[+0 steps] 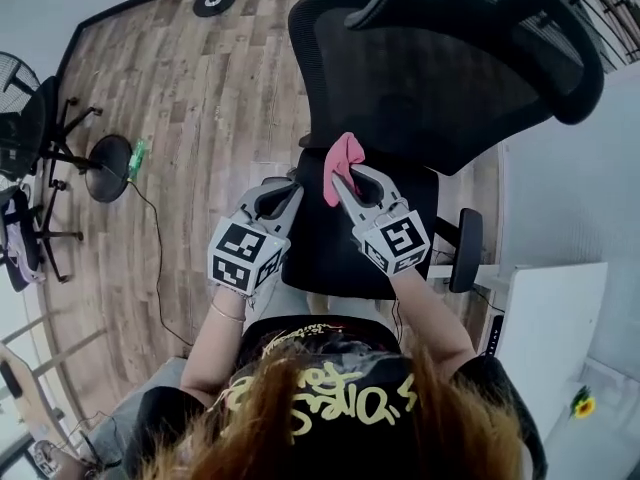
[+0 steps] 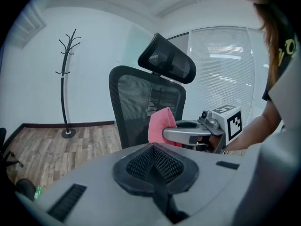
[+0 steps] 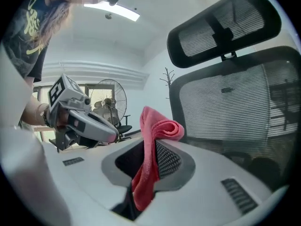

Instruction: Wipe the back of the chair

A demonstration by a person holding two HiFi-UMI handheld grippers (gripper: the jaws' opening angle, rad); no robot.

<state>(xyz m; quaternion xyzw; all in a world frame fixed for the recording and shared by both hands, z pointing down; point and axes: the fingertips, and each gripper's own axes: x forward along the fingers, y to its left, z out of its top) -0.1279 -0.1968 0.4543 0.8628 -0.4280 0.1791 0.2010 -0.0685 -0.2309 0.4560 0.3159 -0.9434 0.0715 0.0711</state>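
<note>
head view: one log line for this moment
right gripper: shut on cloth | left gripper: shut, empty | chair back: cloth close, contact unclear

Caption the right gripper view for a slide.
Right gripper clamps a pink cloth, facing the mesh chair back and headrest.

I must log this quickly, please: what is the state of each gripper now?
Left gripper: shut, holding nothing.
Right gripper: shut on the pink cloth.

The wooden plank floor (image 1: 200, 98) carries a black mesh office chair (image 1: 420, 88). A coat stand's round base (image 1: 214, 1) stands by the far wall. At left sits another round black base (image 1: 108, 168), with a small green object (image 1: 138, 158) just beside it.
</note>
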